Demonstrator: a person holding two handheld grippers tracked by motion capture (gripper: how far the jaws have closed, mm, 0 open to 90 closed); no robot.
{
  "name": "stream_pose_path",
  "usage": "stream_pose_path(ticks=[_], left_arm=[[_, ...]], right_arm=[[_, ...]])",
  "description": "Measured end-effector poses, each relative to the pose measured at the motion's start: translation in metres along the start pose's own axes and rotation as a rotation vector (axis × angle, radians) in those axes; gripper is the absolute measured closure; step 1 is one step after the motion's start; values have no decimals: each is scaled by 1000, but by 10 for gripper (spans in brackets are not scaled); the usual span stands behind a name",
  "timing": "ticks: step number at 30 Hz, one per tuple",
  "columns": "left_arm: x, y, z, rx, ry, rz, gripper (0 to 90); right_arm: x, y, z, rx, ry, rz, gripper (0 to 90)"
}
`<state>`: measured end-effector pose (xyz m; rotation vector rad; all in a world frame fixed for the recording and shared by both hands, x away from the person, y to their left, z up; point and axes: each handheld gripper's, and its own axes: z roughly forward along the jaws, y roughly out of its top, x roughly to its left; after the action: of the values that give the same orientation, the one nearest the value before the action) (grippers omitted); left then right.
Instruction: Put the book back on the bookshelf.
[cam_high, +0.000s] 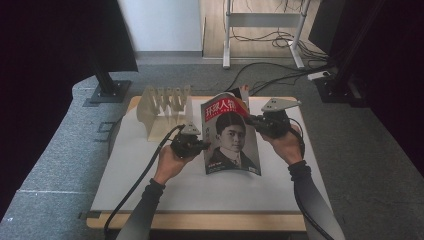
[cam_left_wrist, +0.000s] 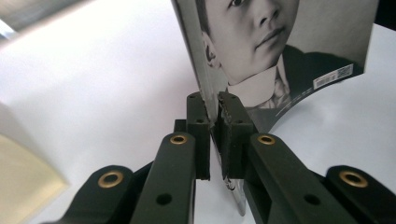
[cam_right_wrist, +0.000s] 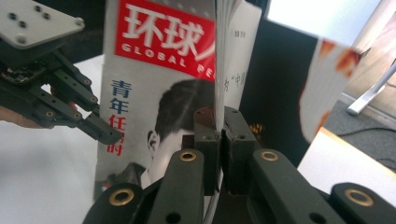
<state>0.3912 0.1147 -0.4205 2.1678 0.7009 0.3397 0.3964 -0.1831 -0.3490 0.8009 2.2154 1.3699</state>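
A white rectangular tabletop (cam_high: 150, 185) with a pale wooden edge was set on grey carpet, with cables trailing at twelve o'clock. A translucent slotted plastic rack (cam_high: 162, 107) stood at ten o'clock. A glossy portrait-cover magazine with a red title band (cam_high: 230, 137) was held upright at centre, its long axis near vertical. The left gripper (cam_left_wrist: 216, 122) was pinched on its lower edge, the right gripper (cam_right_wrist: 219, 135) on its pages.
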Motion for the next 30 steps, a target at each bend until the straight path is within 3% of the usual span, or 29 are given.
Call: stream_pose_path(ticks=[1, 5, 9, 11, 16, 19, 25, 30], left_arm=[[0, 0, 0, 0, 0, 0, 848], [-5, 0, -4, -37, 85, 56, 851], [-9, -6, -1, -34, 111, 83, 848], [-9, -8, -2, -38, 94, 87, 846], [-11, -8, -5, -20, 62, 107, 800], [-11, -3, -9, -39, 32, 85, 736], [-10, 14, -17, -47, 21, 74, 718], [-2, 30, -25, -86, -15, 39, 693]], right_arm=[[0, 0, 0, 0, 0, 0, 849], [2, 0, -2, -30, -4, -7, 849], [0, -7, 0, -11, -5, 2, 850], [-3, -13, -2, -19, -4, 23, 851], [-3, -17, -7, -26, 10, 24, 850], [0, -20, -9, -27, 16, 5, 849], [0, -24, -10, -26, 23, 1, 847], [0, -25, -11, -26, 26, 0, 846]])
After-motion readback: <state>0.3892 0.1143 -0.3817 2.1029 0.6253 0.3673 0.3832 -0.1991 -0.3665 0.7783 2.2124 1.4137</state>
